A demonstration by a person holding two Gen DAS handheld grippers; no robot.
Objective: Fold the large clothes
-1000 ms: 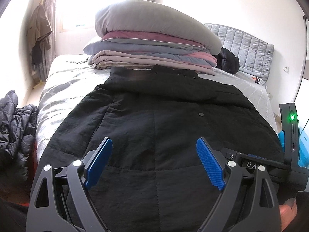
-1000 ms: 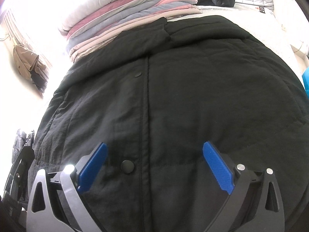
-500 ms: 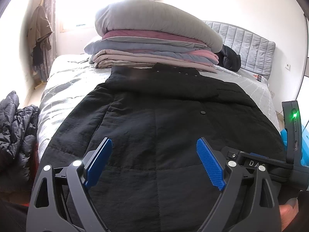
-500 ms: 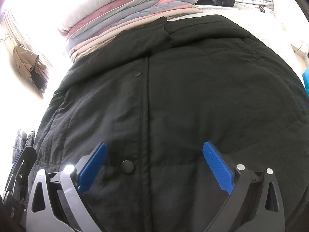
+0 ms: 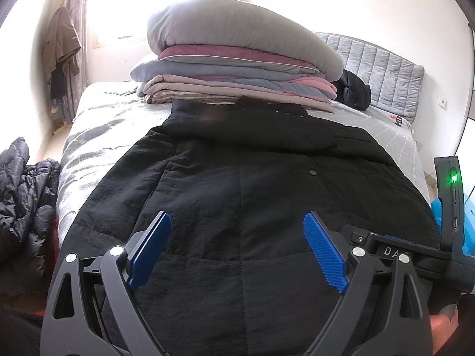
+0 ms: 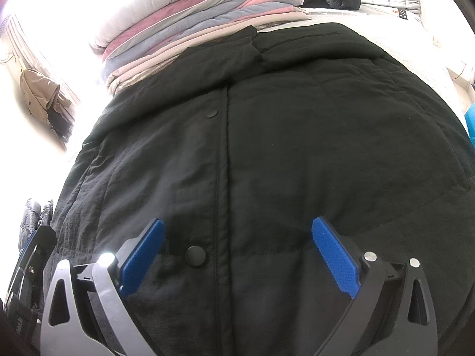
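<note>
A large black quilted coat (image 5: 243,178) lies spread flat on the bed, collar at the far end, snap buttons down its front. It also fills the right wrist view (image 6: 297,148). My left gripper (image 5: 237,237) is open and empty, hovering over the coat's lower left part. My right gripper (image 6: 237,246) is open and empty, low over the front placket near a snap button (image 6: 195,255). The right gripper's body (image 5: 445,237) shows at the right edge of the left wrist view.
A tall stack of folded blankets and quilts (image 5: 237,68) sits on the bed (image 5: 98,136) just beyond the collar. A dark puffer jacket (image 5: 23,195) is heaped at the left. A grey headboard (image 5: 383,74) and another dark garment (image 5: 354,92) are at the far right.
Both grippers have stayed open over the coat. The left wrist view has shifted slightly; the coat has not moved.
</note>
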